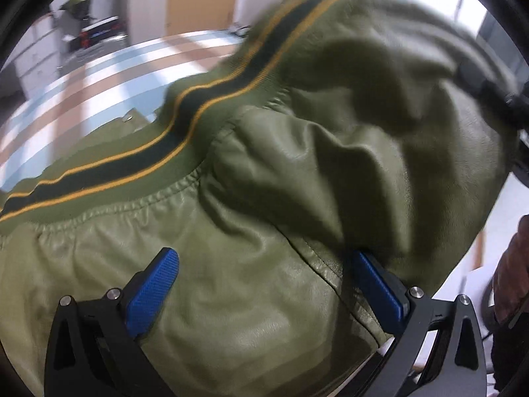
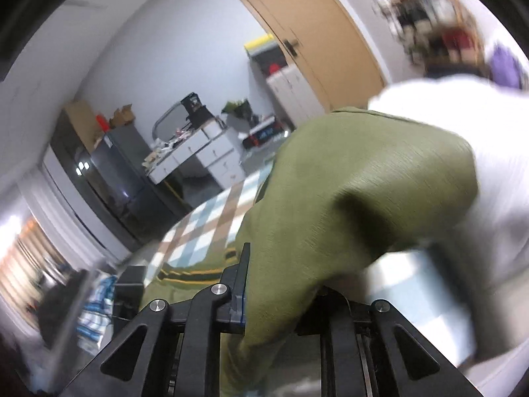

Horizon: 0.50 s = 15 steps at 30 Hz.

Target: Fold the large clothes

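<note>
no readable text, labels, brands, numbers or signs

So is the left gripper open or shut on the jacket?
Open: the left gripper has its blue pads wide apart, with the green jacket lying between them.

A surface covered in a checked cloth [image 1: 99, 76] — pale blue, white and brown squares — carries the olive-green jacket [image 1: 264, 231], whose striped ribbed hem [image 1: 185, 112] lies across it; the blur probably hides anything smaller.
</note>
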Available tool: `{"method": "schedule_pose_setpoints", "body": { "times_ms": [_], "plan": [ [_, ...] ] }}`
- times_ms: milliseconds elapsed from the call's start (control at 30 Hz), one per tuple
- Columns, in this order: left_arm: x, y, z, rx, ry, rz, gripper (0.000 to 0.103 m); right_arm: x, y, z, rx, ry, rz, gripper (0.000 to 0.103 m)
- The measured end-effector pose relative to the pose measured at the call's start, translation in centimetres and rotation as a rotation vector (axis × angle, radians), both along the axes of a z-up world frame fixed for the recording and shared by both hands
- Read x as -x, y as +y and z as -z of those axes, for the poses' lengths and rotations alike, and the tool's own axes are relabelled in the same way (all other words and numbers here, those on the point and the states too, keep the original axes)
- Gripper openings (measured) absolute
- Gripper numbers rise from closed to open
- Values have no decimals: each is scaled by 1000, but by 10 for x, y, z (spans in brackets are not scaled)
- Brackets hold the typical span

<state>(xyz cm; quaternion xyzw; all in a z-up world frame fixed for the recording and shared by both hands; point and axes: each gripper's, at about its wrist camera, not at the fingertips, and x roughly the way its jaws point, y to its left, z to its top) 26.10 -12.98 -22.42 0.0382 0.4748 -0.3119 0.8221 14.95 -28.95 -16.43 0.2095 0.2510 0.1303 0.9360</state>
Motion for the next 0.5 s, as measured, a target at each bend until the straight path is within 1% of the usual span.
{"method": "schedule_pose_setpoints", "body": {
  "times_ms": [67, 100, 133, 167, 200, 233, 267, 300, 333, 367, 400, 433, 467, 500],
  "plan": [
    [-8, -18, -6, 89, 23, 41, 94, 3, 7, -24, 92, -46, -3, 16],
    [-11, -23, -12, 144, 47, 71, 83, 4, 13, -37, 136, -68, -2, 16],
    [-11, -22, -19, 187, 64, 88, 76, 4, 18, -50, 172, -89, 0, 17],
    [-9, -13, -31, 229, 60, 86, 76, 2, 27, -61, 192, -108, -5, 17],
    [-3, 6, -44, 265, 23, 54, 76, 1, 38, -73, 220, -126, -20, 17],
    [5, 35, -55, 306, -21, 13, 76, 1, 55, -80, 265, -140, -40, 17],
    [13, 63, -63, 338, -53, -27, 78, -2, 74, -83, 319, -142, -62, 17],
    [21, 95, -69, 363, -81, -89, 78, -2, 105, -84, 422, -150, -95, 17],
    [34, 142, -76, 396, -105, -184, 78, 0, 137, -79, 500, -168, -135, 21],
    [42, 174, -78, 430, -114, -237, 79, 2, 159, -72, 545, -171, -178, 23],
    [52, 207, -80, 464, -122, -298, 84, 5, 186, -63, 597, -172, -232, 24],
    [65, 245, -82, 470, -132, -394, 85, 10, 215, -50, 651, -179, -293, 26],
    [73, 268, -84, 467, -138, -445, 85, 12, 243, -33, 699, -168, -363, 29],
    [80, 286, -86, 470, -146, -477, 85, 12, 268, -13, 735, -125, -435, 29]
  ]
}}
